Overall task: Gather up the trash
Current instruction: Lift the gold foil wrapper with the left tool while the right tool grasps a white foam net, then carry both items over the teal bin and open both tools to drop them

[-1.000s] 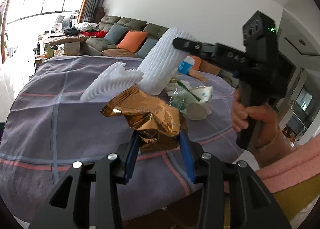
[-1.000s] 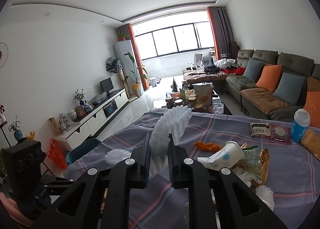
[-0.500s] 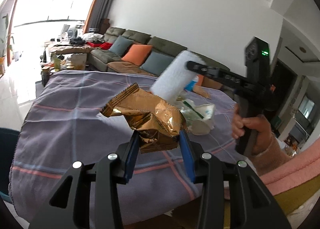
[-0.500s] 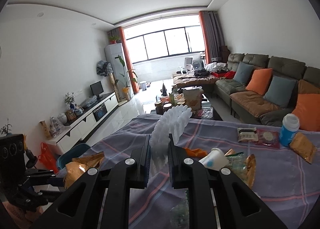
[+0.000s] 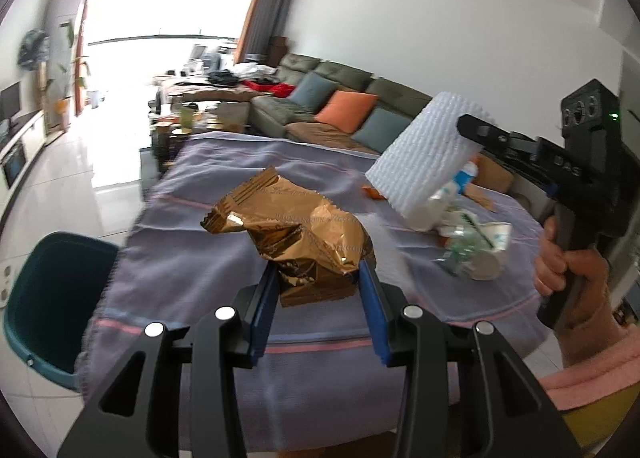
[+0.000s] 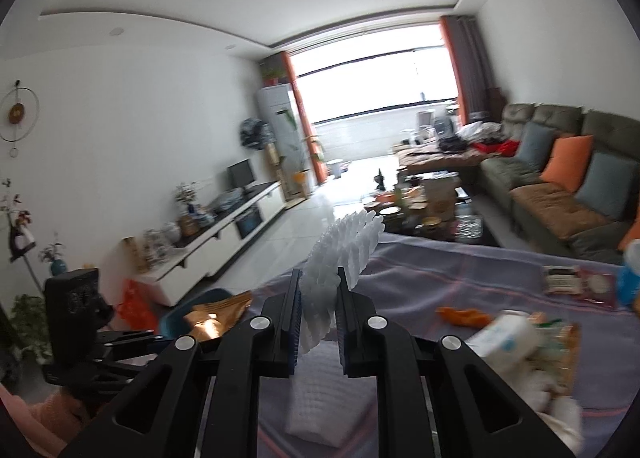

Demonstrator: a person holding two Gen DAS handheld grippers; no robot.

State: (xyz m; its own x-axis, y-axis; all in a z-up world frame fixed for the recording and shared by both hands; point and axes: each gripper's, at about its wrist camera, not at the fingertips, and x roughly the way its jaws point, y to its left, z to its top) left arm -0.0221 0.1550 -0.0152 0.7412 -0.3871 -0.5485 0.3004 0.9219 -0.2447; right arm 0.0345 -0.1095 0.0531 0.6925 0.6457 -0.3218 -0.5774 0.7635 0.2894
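Observation:
My left gripper (image 5: 319,278) is shut on a crumpled gold foil wrapper (image 5: 308,230), held above the lilac tablecloth (image 5: 192,266). In the right wrist view my right gripper (image 6: 318,286) is shut on a white foam net sleeve (image 6: 348,246) that sticks up past its blue pads. The left wrist view shows that sleeve (image 5: 424,161) lifted over the table, with a hand (image 5: 568,274) around the right gripper's handle. A teal bin (image 5: 52,298) stands on the floor at the table's left edge. The right wrist view catches the wrapper (image 6: 216,312) over the bin (image 6: 188,314).
A paper cup (image 5: 484,254) and mixed wrappers lie in a heap on the cloth. An orange peel (image 6: 460,314) and a flat white foam sheet (image 6: 328,390) also lie there. Beyond the table are a sofa (image 5: 340,105) and a crowded coffee table (image 6: 420,201).
Both grippers have swung left with their loads still held. The teal bin has come into the left wrist view, and the gold wrapper now shows at the lower left of the right wrist view.

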